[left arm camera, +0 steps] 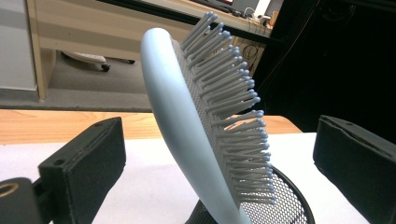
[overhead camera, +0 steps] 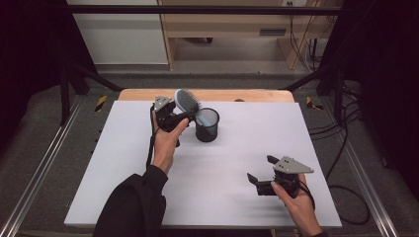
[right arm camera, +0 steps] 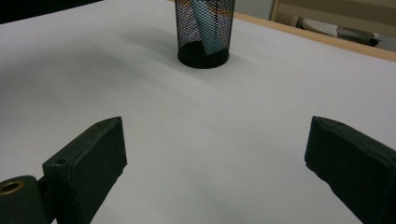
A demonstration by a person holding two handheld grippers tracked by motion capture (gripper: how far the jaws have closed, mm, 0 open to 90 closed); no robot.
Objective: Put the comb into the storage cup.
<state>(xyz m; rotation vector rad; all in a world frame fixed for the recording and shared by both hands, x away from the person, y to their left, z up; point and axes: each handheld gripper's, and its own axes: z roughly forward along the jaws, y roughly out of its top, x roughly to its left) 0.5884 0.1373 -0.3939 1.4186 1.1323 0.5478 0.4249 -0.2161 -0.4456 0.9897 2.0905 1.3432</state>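
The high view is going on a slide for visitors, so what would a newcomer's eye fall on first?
A pale blue hairbrush stands handle-down in a black mesh cup at the far middle of the white table, its bristled head leaning out over the rim. The left gripper sits right beside it, jaws open. The right gripper waits open near the front right.

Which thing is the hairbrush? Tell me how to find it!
Look at the white table, toward its far edge, for the black mesh cup. The hairbrush stands in it, handle down, leaning left. It is the one pale blue thing there, with rows of bristles on one side.
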